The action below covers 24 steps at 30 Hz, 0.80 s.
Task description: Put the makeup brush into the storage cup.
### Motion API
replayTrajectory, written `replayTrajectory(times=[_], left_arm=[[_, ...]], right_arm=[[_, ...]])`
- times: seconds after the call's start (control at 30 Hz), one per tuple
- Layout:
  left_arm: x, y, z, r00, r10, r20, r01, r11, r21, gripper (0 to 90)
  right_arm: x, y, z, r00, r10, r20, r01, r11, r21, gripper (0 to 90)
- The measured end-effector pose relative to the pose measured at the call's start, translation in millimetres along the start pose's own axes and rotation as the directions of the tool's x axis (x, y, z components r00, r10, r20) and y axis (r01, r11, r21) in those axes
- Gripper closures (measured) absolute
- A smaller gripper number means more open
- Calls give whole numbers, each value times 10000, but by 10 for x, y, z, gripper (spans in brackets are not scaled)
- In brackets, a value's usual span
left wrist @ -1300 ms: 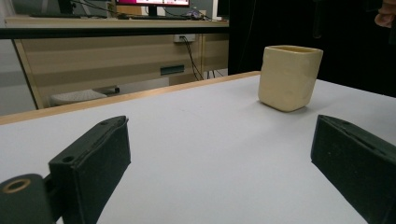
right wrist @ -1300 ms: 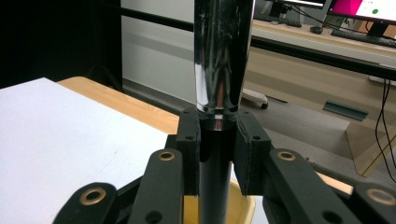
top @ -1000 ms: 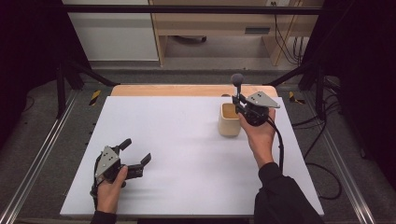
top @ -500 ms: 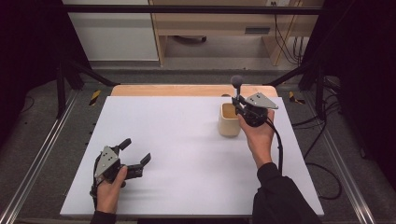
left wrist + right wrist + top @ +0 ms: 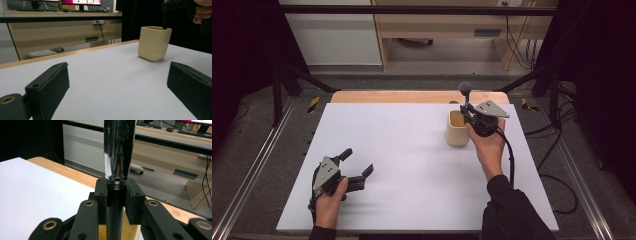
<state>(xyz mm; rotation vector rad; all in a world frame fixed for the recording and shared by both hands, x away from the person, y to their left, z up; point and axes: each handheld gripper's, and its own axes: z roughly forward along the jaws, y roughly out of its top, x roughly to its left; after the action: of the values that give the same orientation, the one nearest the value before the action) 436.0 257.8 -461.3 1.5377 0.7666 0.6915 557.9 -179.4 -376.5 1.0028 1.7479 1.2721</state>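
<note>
The right gripper [image 5: 468, 111] squeezes a shiny metal rod [image 5: 119, 152] standing up in the cream cup [image 5: 457, 128]. It looks hard and slippery, maybe a utensil, so hold it low. The left gripper [image 5: 356, 165] rests wide open, holding nothing.

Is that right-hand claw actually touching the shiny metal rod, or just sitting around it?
Touching. In the right gripper view, the right gripper has both black pads pressed against the rod.
</note>
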Motion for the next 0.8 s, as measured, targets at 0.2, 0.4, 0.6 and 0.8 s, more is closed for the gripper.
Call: replayTrajectory(times=[0.2, 0.4, 0.6, 0.8], left_arm=[[-1, 0, 1, 10000, 3, 8, -3, 10000, 4, 39], [-2, 0, 1, 10000, 5, 15, -5, 10000, 2, 39], [-3, 1, 1, 10000, 3, 13, -3, 10000, -12, 39], [-1, 1, 0, 10000, -1, 17, 1, 10000, -20, 39]], right_arm=[[7, -10, 13, 10000, 25, -1, -25, 10000, 4, 742], [25, -27, 26, 10000, -39, -48, 39, 10000, 86, 742], [30, -39, 36, 10000, -57, -69, 58, 9999, 128, 742], [39, -55, 50, 10000, -50, -81, 51, 9999, 125, 742]])
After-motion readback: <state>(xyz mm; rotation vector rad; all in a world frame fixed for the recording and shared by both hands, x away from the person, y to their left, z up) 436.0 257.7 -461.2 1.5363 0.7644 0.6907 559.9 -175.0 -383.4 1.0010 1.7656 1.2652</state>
